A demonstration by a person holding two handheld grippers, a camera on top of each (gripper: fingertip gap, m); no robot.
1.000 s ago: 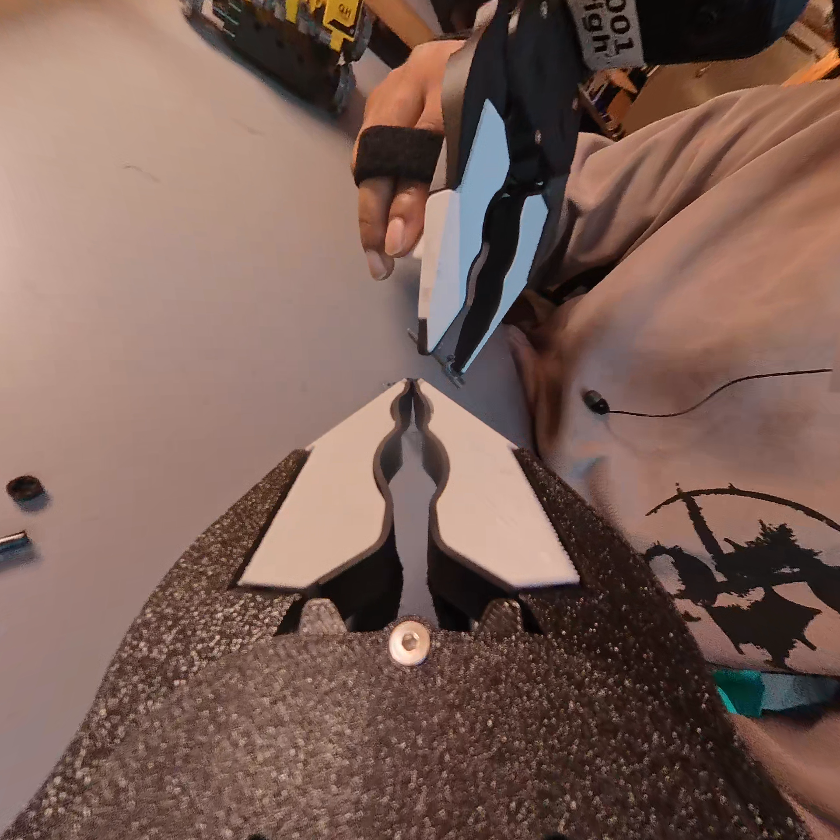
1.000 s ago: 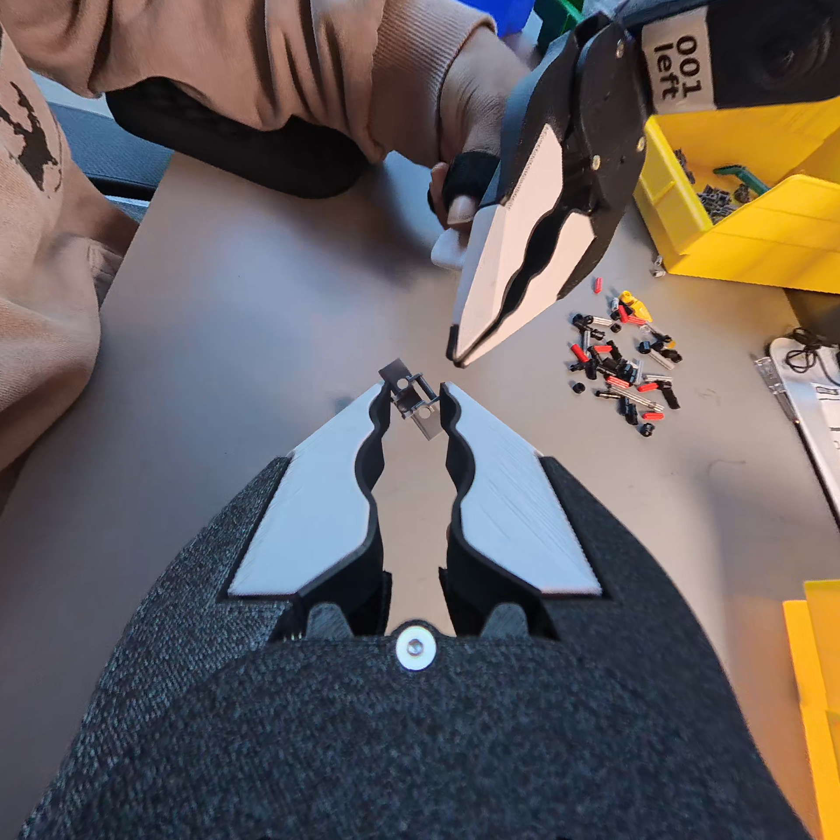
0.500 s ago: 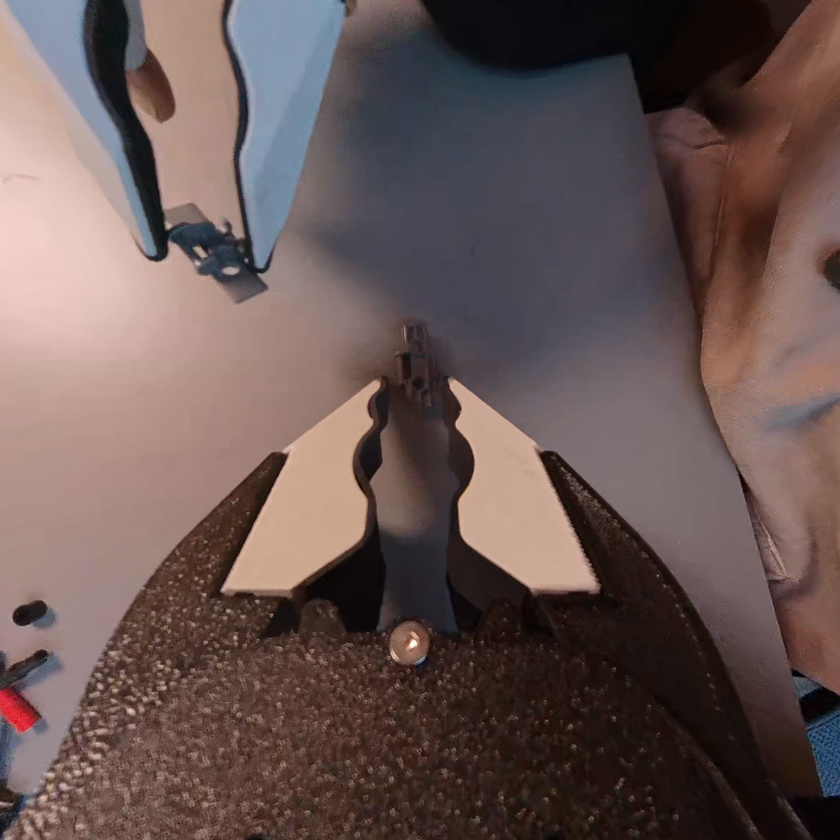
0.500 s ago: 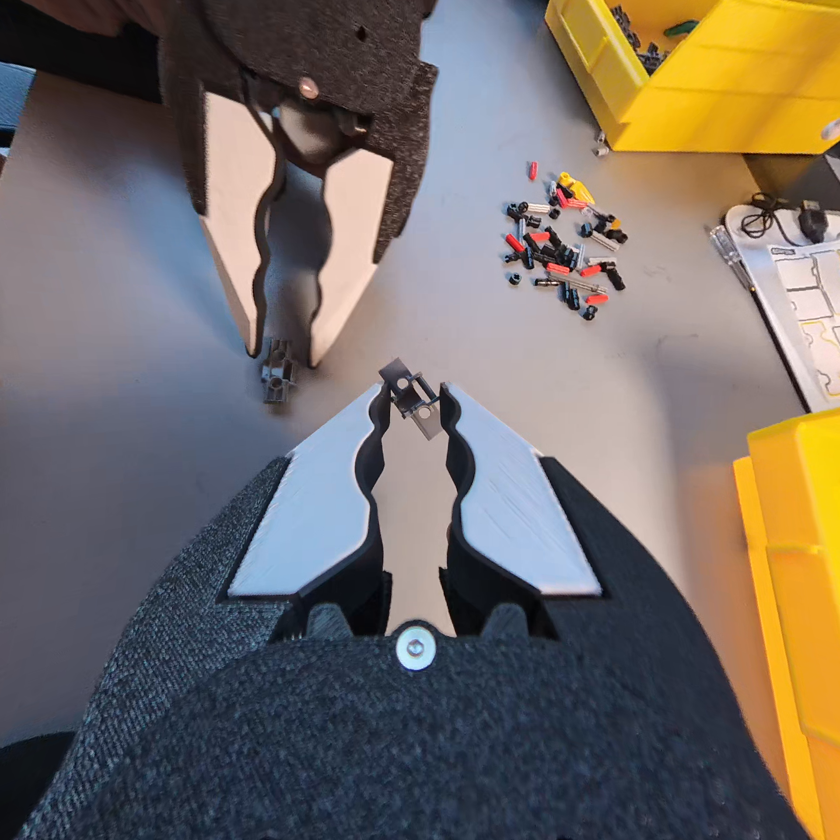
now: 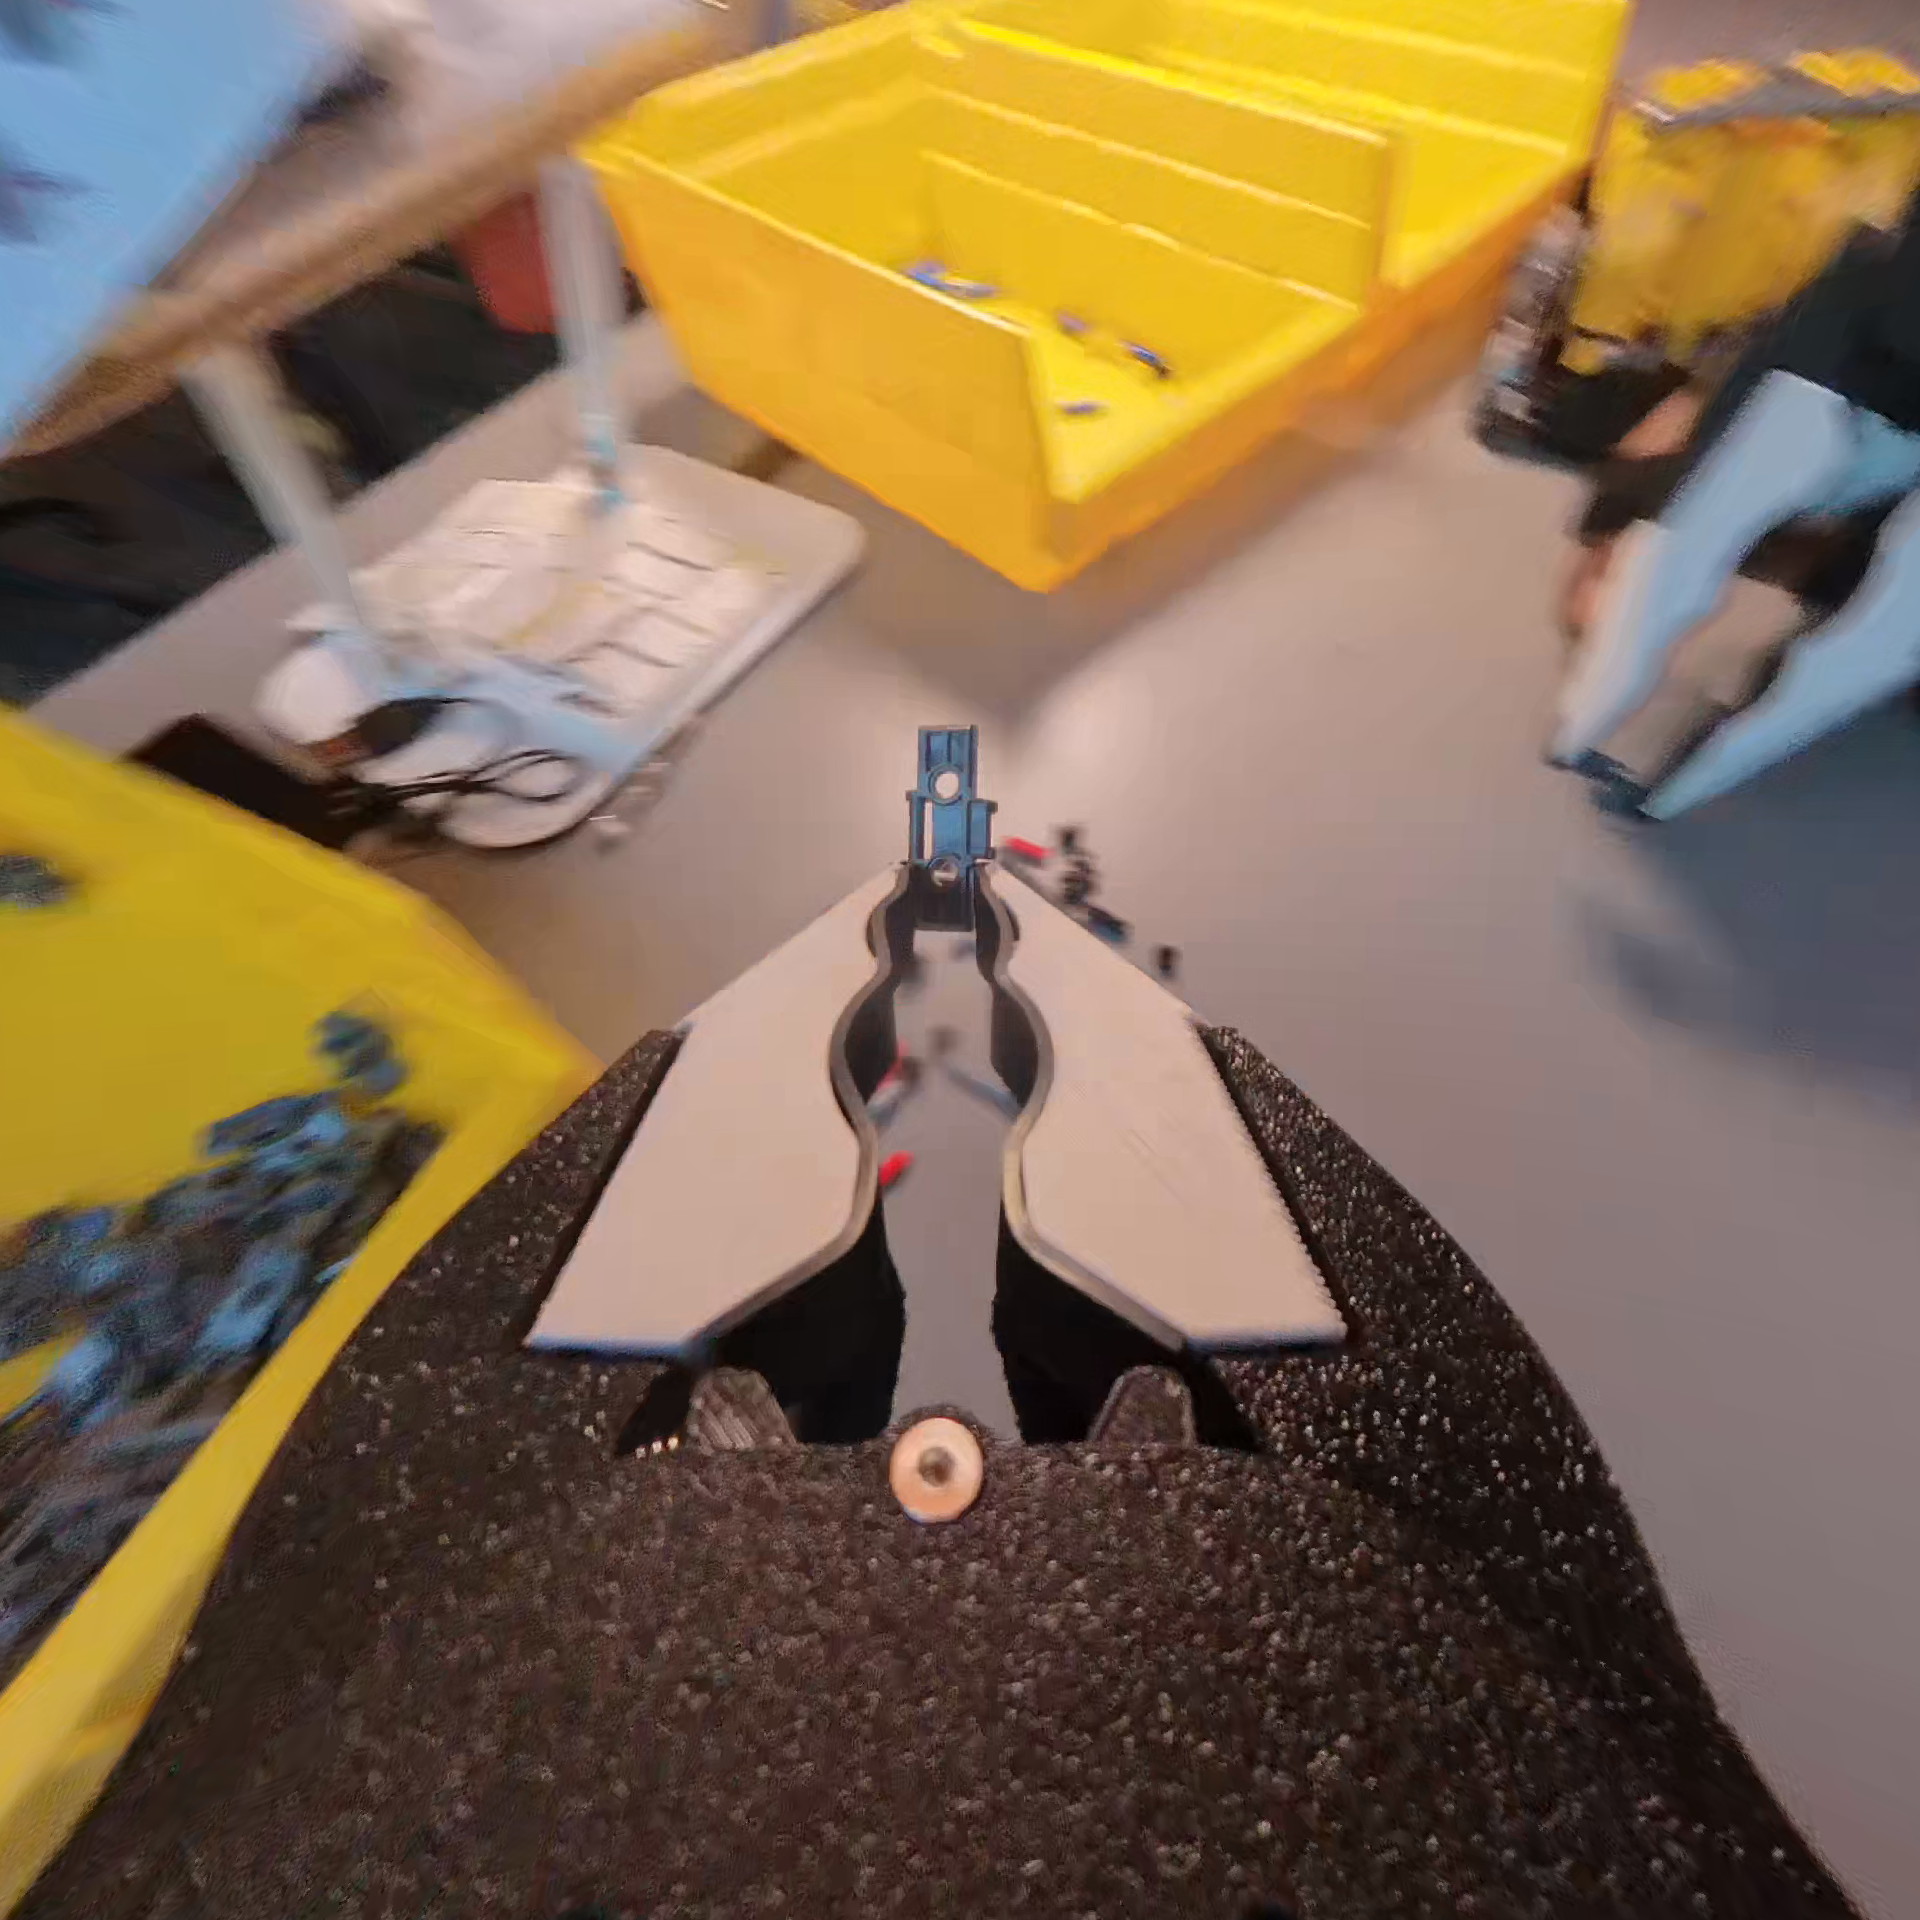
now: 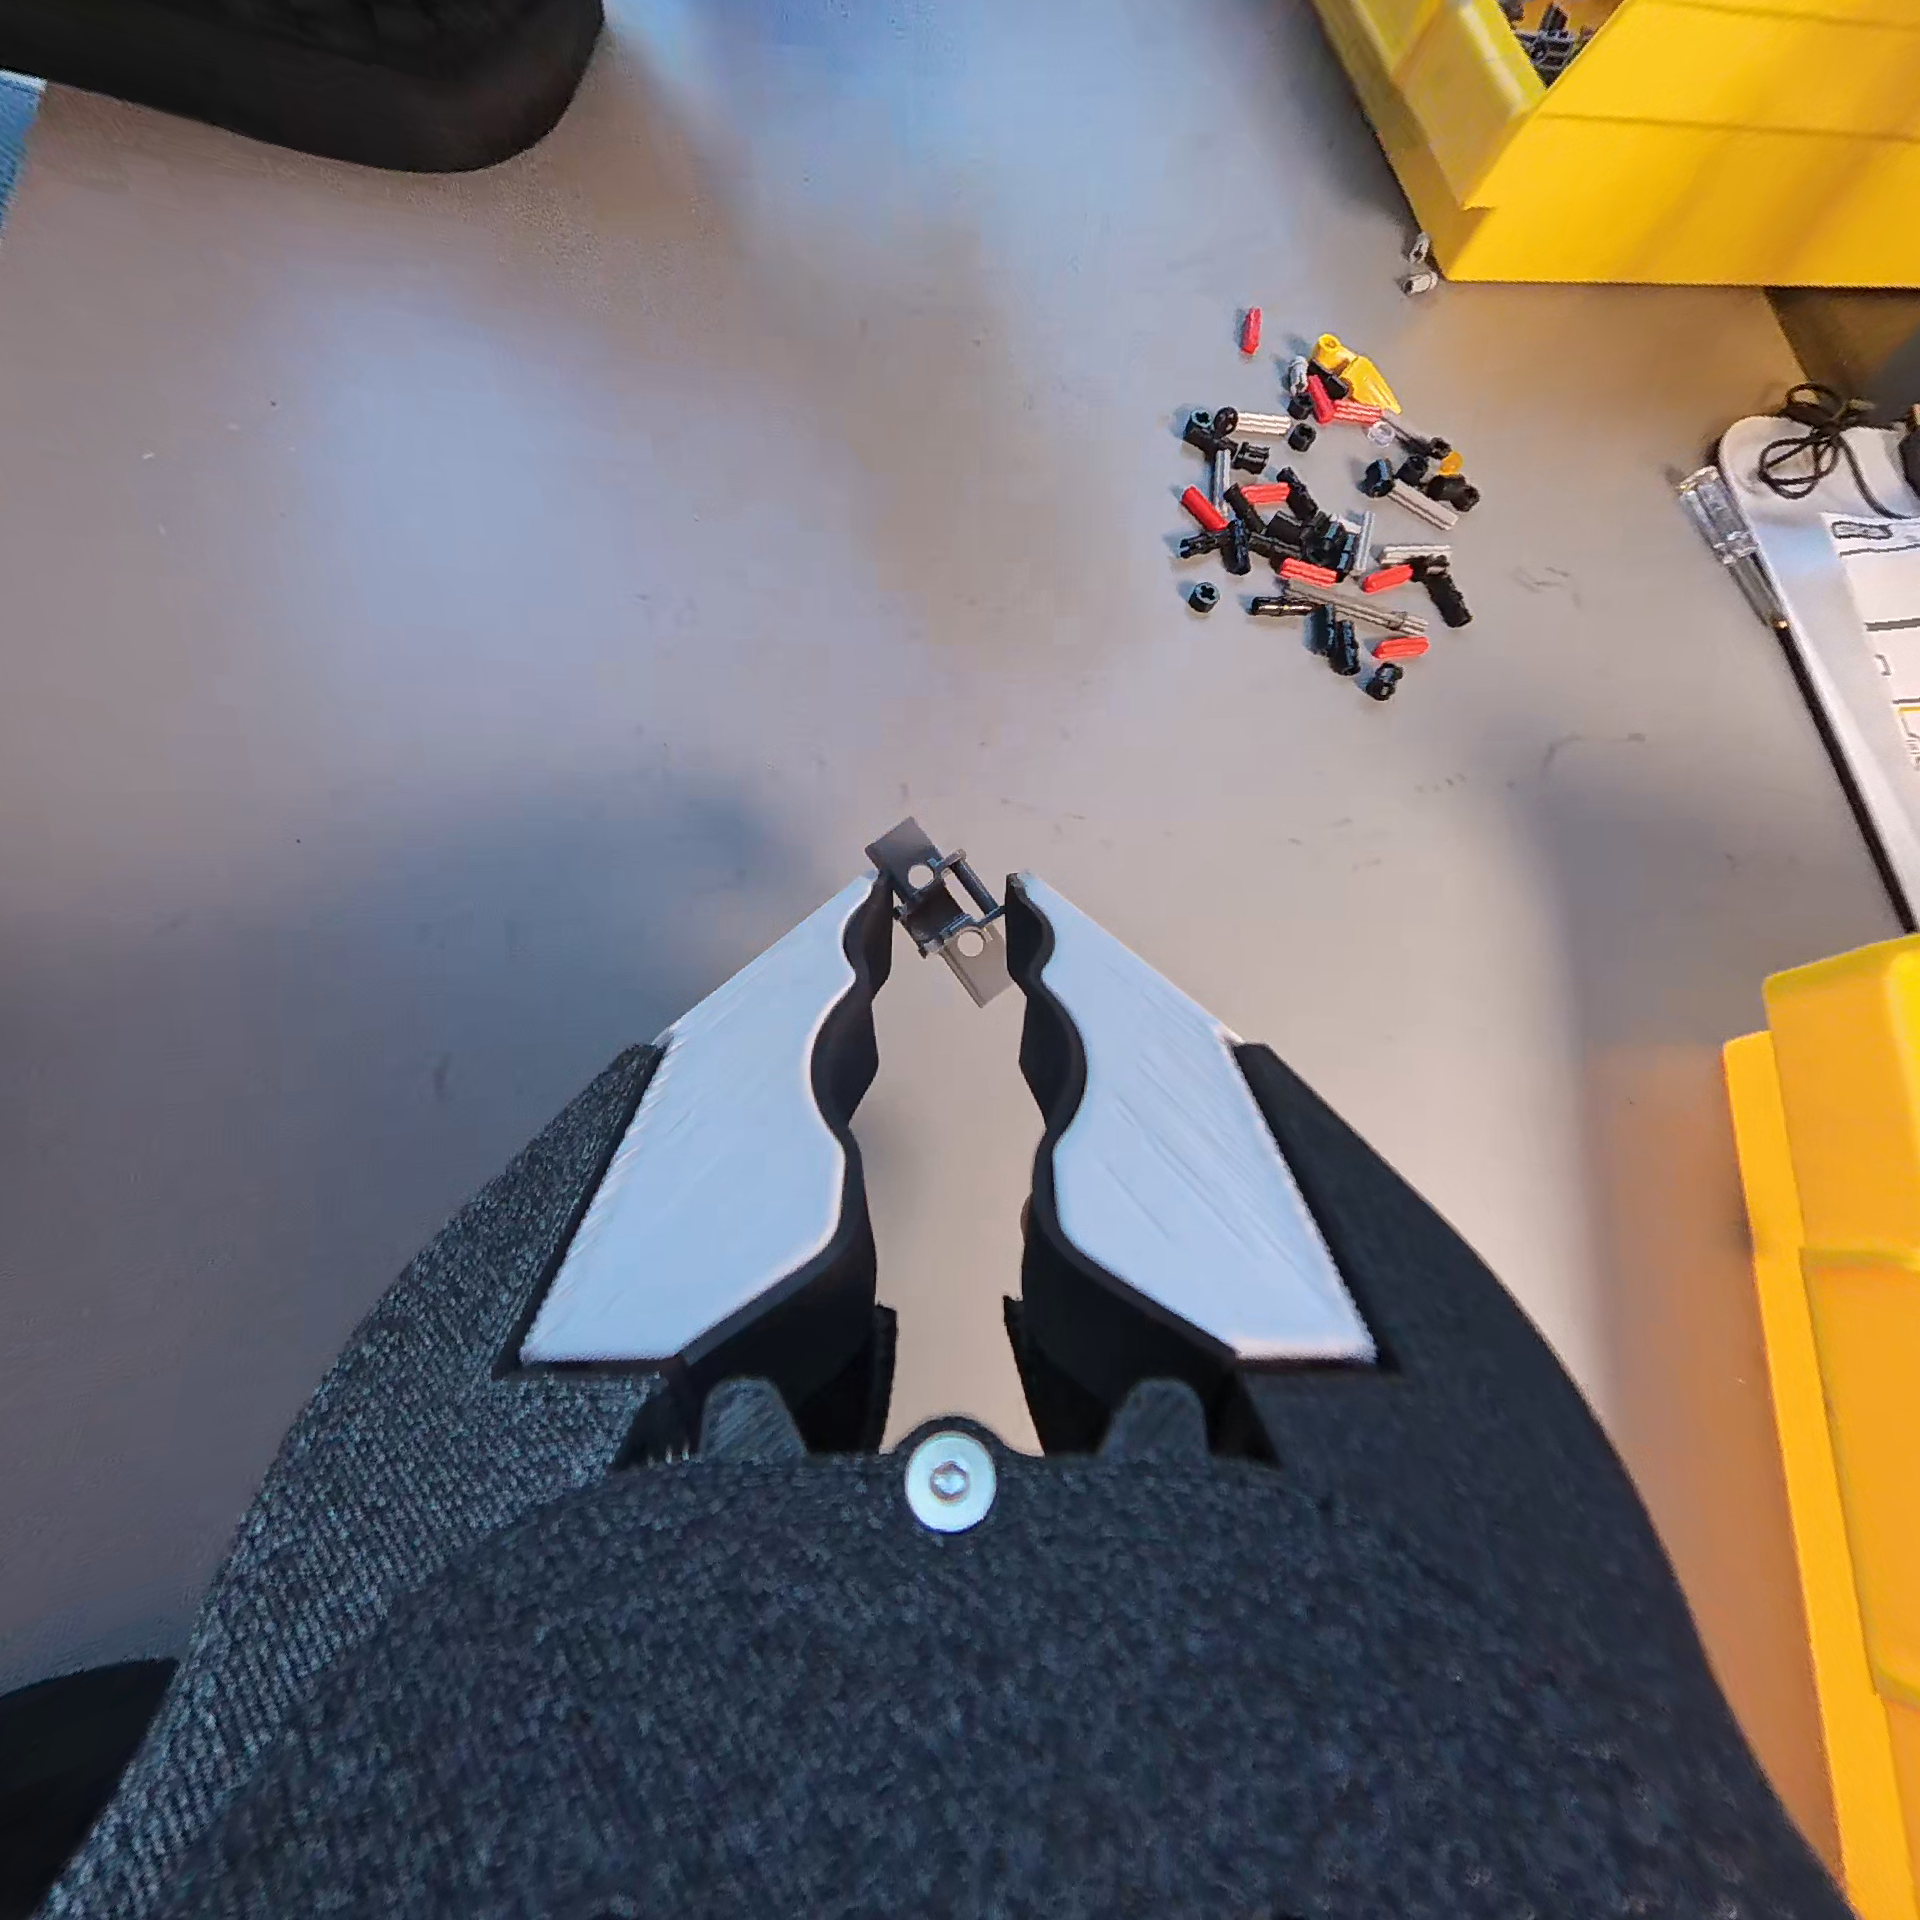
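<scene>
Left tool and right tool are each clamped tight (tips nearly meeting).

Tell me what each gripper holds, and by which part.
The left gripper pinches a small dark plastic piece by its lower end. The right gripper pinches a small grey plastic piece across its middle.

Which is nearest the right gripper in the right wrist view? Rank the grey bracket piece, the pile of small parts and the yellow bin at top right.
1. grey bracket piece: clamped at the right gripper's fingertips.
2. pile of small parts: ahead, to the right.
3. yellow bin: beyond the pile, top right.
</scene>
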